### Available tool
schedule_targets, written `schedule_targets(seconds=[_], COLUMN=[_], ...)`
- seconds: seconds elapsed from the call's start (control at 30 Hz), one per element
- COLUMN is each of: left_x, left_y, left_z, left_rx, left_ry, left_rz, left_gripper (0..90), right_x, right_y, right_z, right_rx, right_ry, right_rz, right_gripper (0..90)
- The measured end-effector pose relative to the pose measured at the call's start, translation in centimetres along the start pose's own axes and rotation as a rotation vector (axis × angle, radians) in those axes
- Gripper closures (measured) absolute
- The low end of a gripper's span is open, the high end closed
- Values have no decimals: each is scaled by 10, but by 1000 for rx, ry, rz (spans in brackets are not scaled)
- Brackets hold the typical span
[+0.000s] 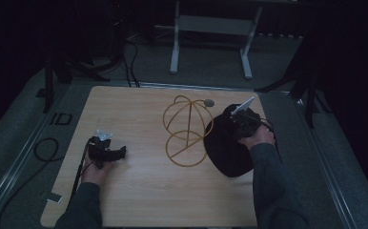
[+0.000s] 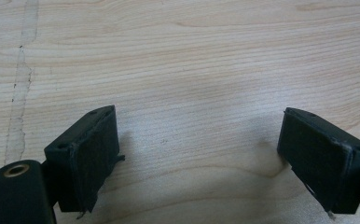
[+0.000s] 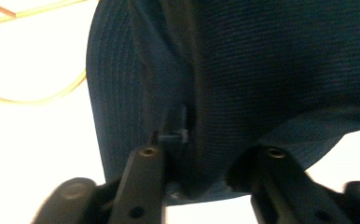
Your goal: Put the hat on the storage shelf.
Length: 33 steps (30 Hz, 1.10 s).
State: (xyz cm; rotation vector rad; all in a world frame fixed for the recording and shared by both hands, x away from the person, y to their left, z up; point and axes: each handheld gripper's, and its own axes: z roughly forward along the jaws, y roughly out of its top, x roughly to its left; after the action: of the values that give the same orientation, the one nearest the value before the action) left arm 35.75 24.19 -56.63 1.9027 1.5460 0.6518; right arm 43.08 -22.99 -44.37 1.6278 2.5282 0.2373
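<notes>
Near the desk's left edge, about midway along it, the left gripper rests low over bare wood, its fingers spread wide apart with nothing between them. Toward the middle of the desk, closer to the far edge, stands a gold wire stand, a thin dome of hoops over a ring base, with a small grey disc just beyond it. Just right of the stand, touching or nearly touching its ring, lies the black cap, a dark knitted or woven fabric piece spread along the desk's right side. The right gripper sits on the far part of the cap, and in the right gripper view its fingers are clenched on a fold of the cap's edge, the cloth bunched between them. The cap looks light and soft, likely to sag and drape instead of keeping shape, so it should lift easily but may swing or slip if only a thin fold is pinched; a deeper bite on the rim or seam, where the cloth is doubled, would probably hold better. It is not fragile. Its long axis runs roughly from the near right part of the desk toward the far edge; which end is the front I cannot tell.
</notes>
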Motion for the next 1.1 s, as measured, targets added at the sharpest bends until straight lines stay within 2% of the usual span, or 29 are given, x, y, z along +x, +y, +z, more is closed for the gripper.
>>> schedule_targets(seconds=[0.07,0.13,0.27,0.43,0.63,0.77,0.87,0.97,1.0,1.1], left_x=[0,0,0,0,0,0,0,0,0,0], left_y=[0,0,0,0,0,0,0,0,0,0], left_z=[0,0,0,0,0,0,0,0,0,0], left_rx=[0,0,0,0,0,0,0,0,0,0], left_ry=[0,0,0,0,0,0,0,0,0,0], left_rz=[0,0,0,0,0,0,0,0,0,0], left_gripper=[129,128,128,128,129,129,128,128,128,128], right_x=[-1,-2,-9,-12,-16,-20,-23,-24,-24,-24], right_y=[4,6,10,14,19,21,22,23,24,25], right_z=[-1,-2,-5,-8,-15,-23,-30,-33,-35,-37], right_rx=[15,26,43,45,31,1,-45,-52,-51,-52], right_ry=[-8,3,21,11,-2,-12,-23,-27,-27,-42], right_rz=[-31,-45,-48,-52,-64,-84,-115,-135,-165,-191], right_gripper=[837,848,858,861,863,863,863,863,864,865])
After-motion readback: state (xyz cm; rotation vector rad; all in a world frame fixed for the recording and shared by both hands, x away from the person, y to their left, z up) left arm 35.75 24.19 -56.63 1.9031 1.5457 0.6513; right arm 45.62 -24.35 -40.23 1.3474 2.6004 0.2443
